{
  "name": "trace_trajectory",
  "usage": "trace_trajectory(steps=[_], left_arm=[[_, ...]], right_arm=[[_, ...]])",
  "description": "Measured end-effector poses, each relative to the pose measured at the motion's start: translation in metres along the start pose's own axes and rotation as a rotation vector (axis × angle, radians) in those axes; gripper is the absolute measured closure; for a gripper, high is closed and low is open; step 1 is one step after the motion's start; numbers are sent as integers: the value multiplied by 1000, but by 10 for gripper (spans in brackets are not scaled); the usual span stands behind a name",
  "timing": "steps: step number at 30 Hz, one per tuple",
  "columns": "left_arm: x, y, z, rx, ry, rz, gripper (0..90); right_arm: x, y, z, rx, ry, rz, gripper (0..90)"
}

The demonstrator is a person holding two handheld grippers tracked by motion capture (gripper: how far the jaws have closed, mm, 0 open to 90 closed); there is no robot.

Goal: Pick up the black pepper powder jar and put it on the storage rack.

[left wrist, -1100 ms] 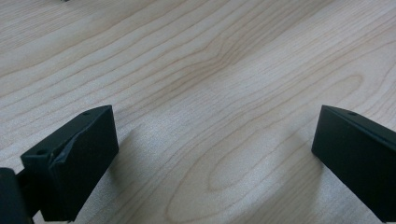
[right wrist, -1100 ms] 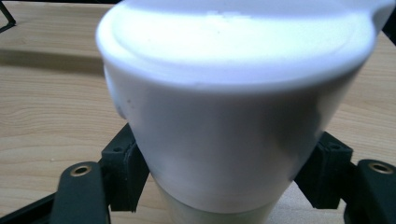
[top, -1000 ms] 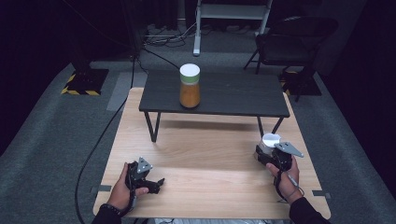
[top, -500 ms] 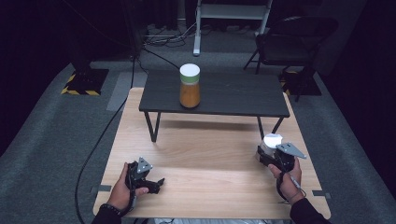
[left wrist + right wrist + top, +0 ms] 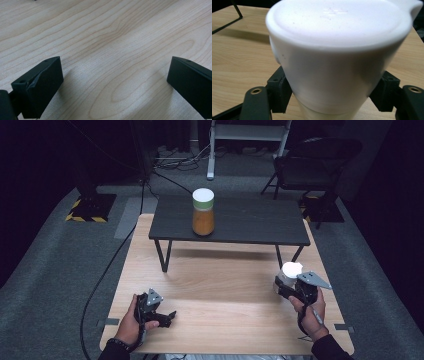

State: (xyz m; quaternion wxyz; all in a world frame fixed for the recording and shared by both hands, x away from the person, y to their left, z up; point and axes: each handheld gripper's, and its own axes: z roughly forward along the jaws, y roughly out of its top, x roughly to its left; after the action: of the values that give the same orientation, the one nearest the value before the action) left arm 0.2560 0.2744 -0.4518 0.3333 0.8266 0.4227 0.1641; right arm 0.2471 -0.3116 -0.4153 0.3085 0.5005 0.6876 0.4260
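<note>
Nearest, the left gripper [image 5: 167, 316] rests on the wooden table [image 5: 225, 325], jaws wide with nothing between them. At the right edge, the right gripper [image 5: 282, 287] clamps a white container [image 5: 337, 52], seemingly upright. Farther off, an orange jar [image 5: 203, 212] stands on the black bench [image 5: 250, 222].

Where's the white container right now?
In the high view, the white container sits at the wooden table's right side, clamped in the right tongs, below the black bench's right end.
</note>
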Motion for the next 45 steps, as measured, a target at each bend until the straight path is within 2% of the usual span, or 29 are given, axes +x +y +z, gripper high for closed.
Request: trace_trajectory(steps=[12,23,35,45], left_arm=[[0,0,0,-1,1,-1,5],[0,0,0,0,2,0,5],[-1,0,0,0,3,-4,5],[-1,0,0,4,3,-8,5]], right_arm=[[5,20,-21,-34,32,-8,302],[9,50,-39,-62,64,-6,302],[18,85,-47,-92,78,-23,302],[25,113,-46,-109,86,-52,302]])
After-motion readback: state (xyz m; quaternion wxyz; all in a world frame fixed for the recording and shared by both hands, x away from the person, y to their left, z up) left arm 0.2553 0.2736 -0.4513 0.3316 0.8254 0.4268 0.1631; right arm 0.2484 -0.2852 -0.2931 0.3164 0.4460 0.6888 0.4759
